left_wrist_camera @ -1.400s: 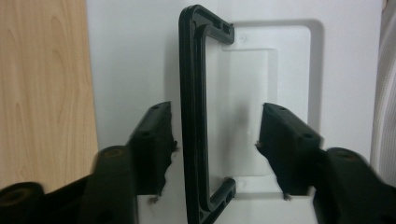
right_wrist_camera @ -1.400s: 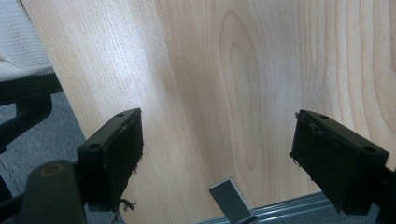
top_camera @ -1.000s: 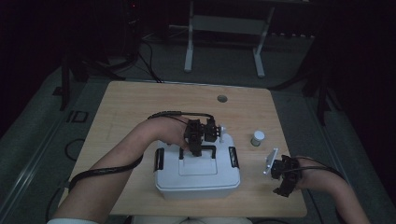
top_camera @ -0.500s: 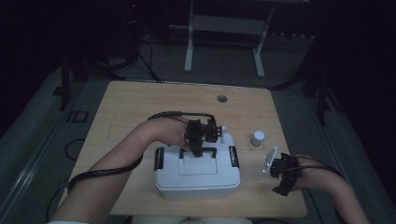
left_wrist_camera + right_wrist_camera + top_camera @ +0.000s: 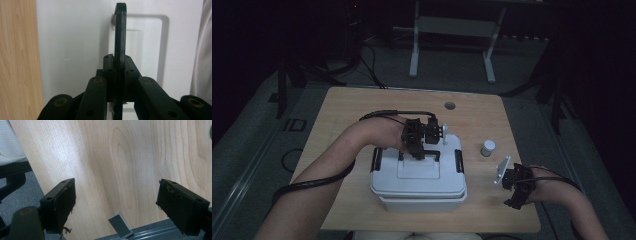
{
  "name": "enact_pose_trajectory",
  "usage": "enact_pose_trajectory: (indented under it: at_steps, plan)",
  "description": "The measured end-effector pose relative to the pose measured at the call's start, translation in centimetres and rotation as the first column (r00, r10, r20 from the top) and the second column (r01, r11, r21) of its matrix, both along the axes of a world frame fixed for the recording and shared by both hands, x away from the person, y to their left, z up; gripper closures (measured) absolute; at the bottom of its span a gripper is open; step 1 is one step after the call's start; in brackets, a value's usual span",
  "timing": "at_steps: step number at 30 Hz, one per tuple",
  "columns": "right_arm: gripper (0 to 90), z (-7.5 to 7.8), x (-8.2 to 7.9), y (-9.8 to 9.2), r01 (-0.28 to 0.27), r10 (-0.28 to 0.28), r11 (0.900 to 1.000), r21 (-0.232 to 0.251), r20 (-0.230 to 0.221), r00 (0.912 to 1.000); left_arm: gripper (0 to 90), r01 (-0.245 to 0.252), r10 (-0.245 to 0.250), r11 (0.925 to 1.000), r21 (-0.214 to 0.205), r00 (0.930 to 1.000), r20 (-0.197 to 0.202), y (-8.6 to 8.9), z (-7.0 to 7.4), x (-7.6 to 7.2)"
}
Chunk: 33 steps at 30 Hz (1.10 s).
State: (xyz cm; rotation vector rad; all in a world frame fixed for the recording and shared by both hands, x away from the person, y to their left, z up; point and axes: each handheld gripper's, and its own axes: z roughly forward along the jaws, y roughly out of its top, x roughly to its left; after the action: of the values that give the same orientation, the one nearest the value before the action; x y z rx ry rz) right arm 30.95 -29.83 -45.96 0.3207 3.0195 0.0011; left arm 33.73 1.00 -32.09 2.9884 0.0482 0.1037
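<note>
A white lidded box (image 5: pixel 417 182) stands at the table's front middle, with black latches on both sides. Its black carry handle (image 5: pixel 428 152) is raised edge-on over the lid (image 5: pixel 75 37). My left gripper (image 5: pixel 417 149) reaches in from the left and is shut on that handle (image 5: pixel 120 30), which runs up between the jaws (image 5: pixel 119 66). My right gripper (image 5: pixel 515 192) hovers over bare wood near the table's front right corner. Its jaws (image 5: pixel 116 200) stand wide open, having opened a little further within the last second, with nothing between them.
A small white cylinder (image 5: pixel 487 147) stands on the table (image 5: pixel 342 125) to the right of the box. A round hole (image 5: pixel 450 105) sits near the far edge. A pale chair (image 5: pixel 10 147) shows beyond the table edge, and a white stand (image 5: pixel 452 35) is on the floor behind.
The left gripper has closed fully on the handle and risen slightly above the lid. The right hand has kept its place.
</note>
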Motion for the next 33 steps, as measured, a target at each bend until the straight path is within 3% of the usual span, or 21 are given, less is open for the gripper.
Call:
enact_pose_trajectory:
  at_steps: [5,14,18,29,33]
  plan:
    - [13.7,0.1,0.0,0.0,0.008,-0.007,0.9999,-0.011,0.006,1.0,83.2,-0.005,0.005,1.0,-0.006,0.9998,0.017,1.3,0.5,0.0]
    - [13.3,0.2,0.0,0.2,0.011,-0.011,0.9999,-0.007,-0.004,0.9999,83.3,-0.04,0.041,0.999,-0.02,0.9991,0.012,3.7,0.8,0.0]
    - [12.9,0.3,0.0,0.4,0.01,-0.01,0.9999,-0.006,-0.002,0.9999,83.3,-0.074,0.075,0.9964,-0.04,0.997,0.018,5.7,1.3,-0.1]
    - [13.0,0.4,0.0,0.7,0.01,-0.01,0.9999,-0.01,-0.01,0.9999,83.3,-0.157,0.16,0.9854,-0.065,0.9867,0.03,10.2,2.3,-0.4]
    - [13.0,0.5,-0.1,0.8,0.008,-0.009,0.9999,-0.012,-0.009,0.9999,83.3,-0.195,0.198,0.9782,-0.072,0.9794,0.039,12.2,2.6,-0.5]
